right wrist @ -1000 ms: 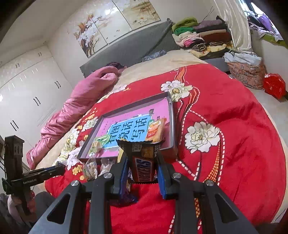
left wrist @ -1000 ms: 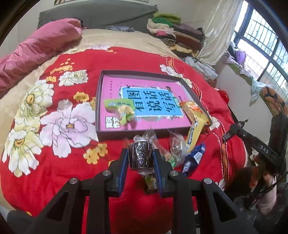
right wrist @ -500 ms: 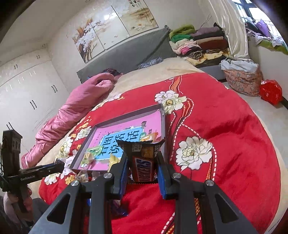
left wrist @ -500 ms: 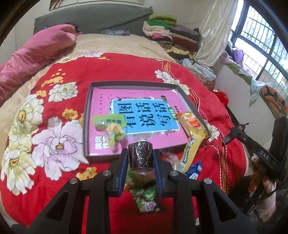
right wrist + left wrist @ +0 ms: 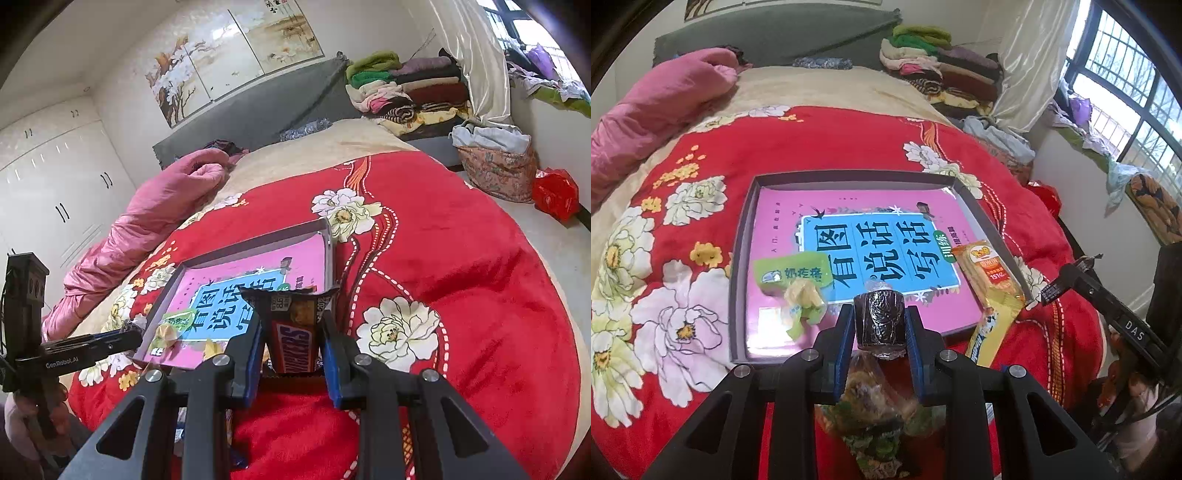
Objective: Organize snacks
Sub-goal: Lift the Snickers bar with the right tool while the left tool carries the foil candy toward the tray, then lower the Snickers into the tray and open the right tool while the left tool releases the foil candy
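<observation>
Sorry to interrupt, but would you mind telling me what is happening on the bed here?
A person is sorting snacks into a tray on the red blanket. The left gripper is shut on a dark wrapped roll; the right gripper is shut on a Snickers bar. A green packet and an orange cracker pack already lie in the tray.
</observation>
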